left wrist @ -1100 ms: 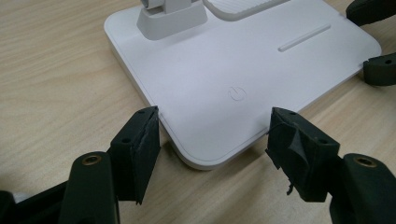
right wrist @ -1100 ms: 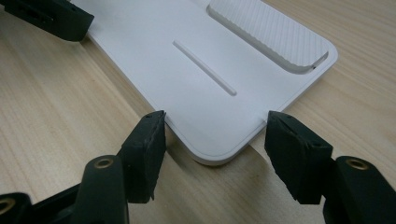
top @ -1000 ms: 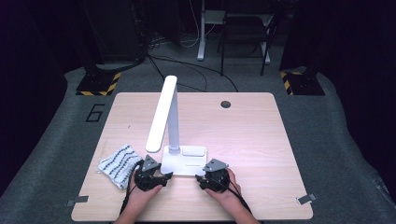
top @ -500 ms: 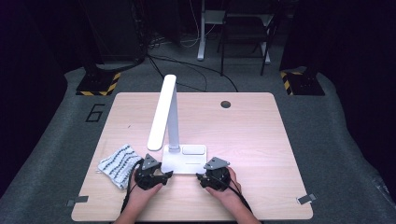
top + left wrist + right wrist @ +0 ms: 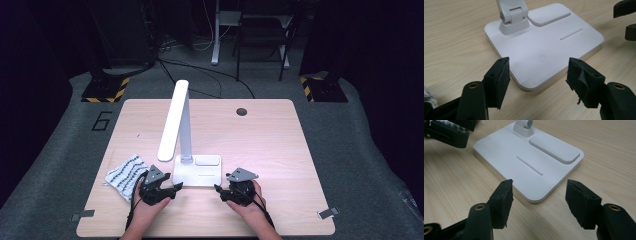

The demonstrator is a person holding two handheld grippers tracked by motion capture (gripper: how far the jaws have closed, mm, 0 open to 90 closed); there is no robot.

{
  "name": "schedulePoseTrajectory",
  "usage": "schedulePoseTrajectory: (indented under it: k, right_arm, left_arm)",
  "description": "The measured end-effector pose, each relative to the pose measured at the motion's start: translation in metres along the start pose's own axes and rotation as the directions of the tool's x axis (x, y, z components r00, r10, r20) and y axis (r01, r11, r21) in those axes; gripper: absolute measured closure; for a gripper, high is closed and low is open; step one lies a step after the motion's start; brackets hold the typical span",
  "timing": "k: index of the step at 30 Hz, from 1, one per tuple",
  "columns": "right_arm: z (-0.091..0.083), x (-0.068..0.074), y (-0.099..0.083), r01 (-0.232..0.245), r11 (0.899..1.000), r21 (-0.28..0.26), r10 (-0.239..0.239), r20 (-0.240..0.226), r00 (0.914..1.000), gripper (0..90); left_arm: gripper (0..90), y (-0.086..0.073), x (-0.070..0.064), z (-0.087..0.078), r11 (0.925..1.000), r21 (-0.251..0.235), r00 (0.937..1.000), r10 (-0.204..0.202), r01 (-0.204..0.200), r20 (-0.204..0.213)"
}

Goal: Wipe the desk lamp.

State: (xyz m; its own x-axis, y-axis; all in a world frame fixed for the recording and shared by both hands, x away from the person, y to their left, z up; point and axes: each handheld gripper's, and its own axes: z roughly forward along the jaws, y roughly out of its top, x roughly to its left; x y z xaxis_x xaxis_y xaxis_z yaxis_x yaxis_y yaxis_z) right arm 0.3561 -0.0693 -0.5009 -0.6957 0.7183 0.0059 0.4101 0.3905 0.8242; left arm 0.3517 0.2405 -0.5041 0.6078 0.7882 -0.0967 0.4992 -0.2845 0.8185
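A white desk lamp (image 5: 181, 125) stands on the wooden table, its flat base (image 5: 197, 171) near the front edge and its head folded down over the arm. My left gripper (image 5: 172, 189) sits at the base's front left corner, open, its jaws straddling that corner (image 5: 529, 86) without touching it. My right gripper (image 5: 220, 190) is at the front right corner, also open, jaws on either side of the corner (image 5: 536, 199). The base (image 5: 544, 45) shows a power symbol, a thin slot and a ribbed pad (image 5: 554, 148).
A white cloth with dark stripes (image 5: 125, 175) lies left of the left gripper. A round cable hole (image 5: 242, 111) is near the table's far edge. Chair legs, cables and black stands with yellow-black striped bases stand on the grey floor beyond the table.
Both grippers have edged slightly closer to the lamp base; the lamp and cloth have not moved.
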Motion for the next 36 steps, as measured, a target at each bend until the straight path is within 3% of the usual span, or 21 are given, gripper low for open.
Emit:
schedulePoseTrajectory:
  k: [12,18,22,31,36]
  right_arm:
    - [-0.033,-0.01,-0.007,-0.028,0.998,-0.047,0.028,0.003,0.9996,37.5]
    - [-0.048,-0.018,-0.011,-0.051,0.996,-0.078,0.052,0.013,0.9985,37.4]
    - [-0.057,-0.024,-0.017,-0.066,0.994,-0.088,0.068,0.023,0.9974,37.4]
    - [-0.067,-0.034,-0.029,-0.1,0.992,-0.08,0.103,0.041,0.9938,37.5]
    - [-0.072,-0.039,-0.037,-0.113,0.991,-0.066,0.116,0.053,0.9918,37.5]
  left_arm:
    - [34.9,0.007,0.001,-0.022,0.998,-0.063,0.9999,-0.005,0.006,0.014]
    - [35.1,0.007,0.0,-0.029,0.9973,-0.073,0.9996,-0.01,0.012,0.024]
    - [35.3,0.005,-0.001,-0.034,0.9974,-0.072,0.9996,0.007,-0.005,0.026]
    - [35.4,0.001,0.0,-0.043,0.9968,-0.08,0.9995,0.003,0.0,0.031]
    - [35.6,-0.004,0.005,-0.047,0.9965,-0.084,0.9999,0.002,-0.001,0.012]
